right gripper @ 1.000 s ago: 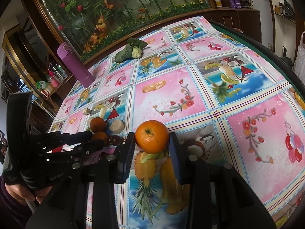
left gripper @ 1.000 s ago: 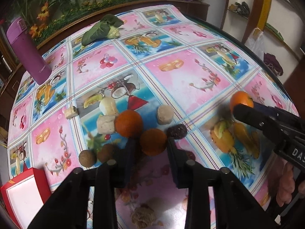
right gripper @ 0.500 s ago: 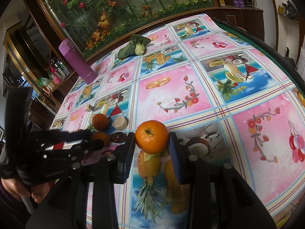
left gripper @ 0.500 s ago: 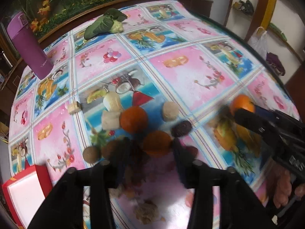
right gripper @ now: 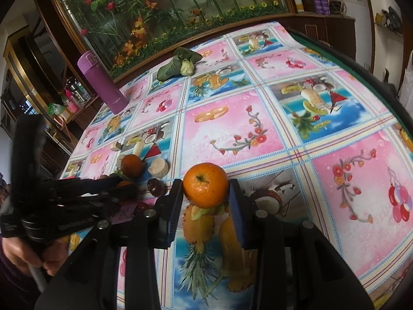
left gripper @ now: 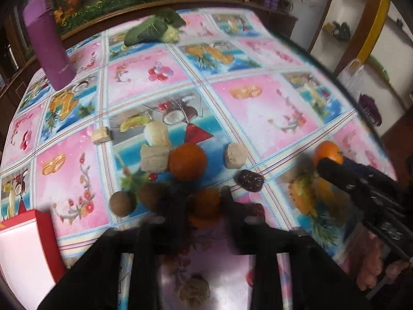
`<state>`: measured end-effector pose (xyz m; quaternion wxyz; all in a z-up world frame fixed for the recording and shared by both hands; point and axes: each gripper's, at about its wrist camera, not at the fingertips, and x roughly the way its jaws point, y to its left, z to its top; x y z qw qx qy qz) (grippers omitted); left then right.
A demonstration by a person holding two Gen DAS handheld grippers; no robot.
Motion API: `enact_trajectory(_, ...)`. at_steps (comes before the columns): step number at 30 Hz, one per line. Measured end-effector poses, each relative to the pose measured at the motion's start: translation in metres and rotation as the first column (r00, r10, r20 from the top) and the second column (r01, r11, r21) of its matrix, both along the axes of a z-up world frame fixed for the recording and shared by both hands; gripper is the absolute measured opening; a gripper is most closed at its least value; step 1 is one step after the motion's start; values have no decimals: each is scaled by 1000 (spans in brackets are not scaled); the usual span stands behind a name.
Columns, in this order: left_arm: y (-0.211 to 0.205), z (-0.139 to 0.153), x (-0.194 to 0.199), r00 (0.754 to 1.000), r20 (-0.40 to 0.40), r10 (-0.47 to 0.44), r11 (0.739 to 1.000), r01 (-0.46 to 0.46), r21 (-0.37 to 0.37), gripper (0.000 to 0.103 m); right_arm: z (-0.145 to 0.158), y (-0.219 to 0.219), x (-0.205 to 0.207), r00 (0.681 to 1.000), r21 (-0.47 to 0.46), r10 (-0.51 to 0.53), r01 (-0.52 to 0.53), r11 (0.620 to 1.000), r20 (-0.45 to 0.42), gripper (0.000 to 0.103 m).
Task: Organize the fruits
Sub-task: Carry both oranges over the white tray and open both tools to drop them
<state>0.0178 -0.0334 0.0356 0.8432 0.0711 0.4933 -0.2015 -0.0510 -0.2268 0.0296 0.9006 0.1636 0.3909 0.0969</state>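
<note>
The left gripper [left gripper: 204,206], low in the left wrist frame, is clamped on an orange [left gripper: 205,210], its 2 jaws having just closed in on the fruit; the view is blurred. In the right wrist frame the right gripper [right gripper: 205,196] sits at centre, jaws pressed to both sides of a second orange [right gripper: 206,184] with a green stem scar on top.

Just above the left tongs in the left wrist frame, a third orange [left gripper: 187,161] rests on the patterned tablecloth [left gripper: 258,118]. A dark date [left gripper: 250,180] lies to its right, a pale round piece [left gripper: 235,155] above that, and 2 pale chunks [left gripper: 155,152] to the orange's left. 2 brown round fruits [left gripper: 134,199] sit at lower left, touching each other. A red box [left gripper: 23,248] fills the bottom left corner. At upper left stands a purple bottle [left gripper: 47,41]; a leafy vegetable [left gripper: 155,29] lies at top centre.
</note>
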Motion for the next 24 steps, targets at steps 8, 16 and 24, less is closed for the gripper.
enact_trajectory(8,47,21,-22,996,42,78,994,-75,-85,24,6,32,-1,999,-29,50,-49,998,13,37)
enact_trajectory(16,122,45,-71,962,128,240,966,-225,-124,24,33,88,-16,981,-80,187,-182,980,60,38)
enact_trajectory(24,222,54,-132,851,174,496,868,-478,-135,24,45,214,-43,870,-83,491,-486,870,52,38)
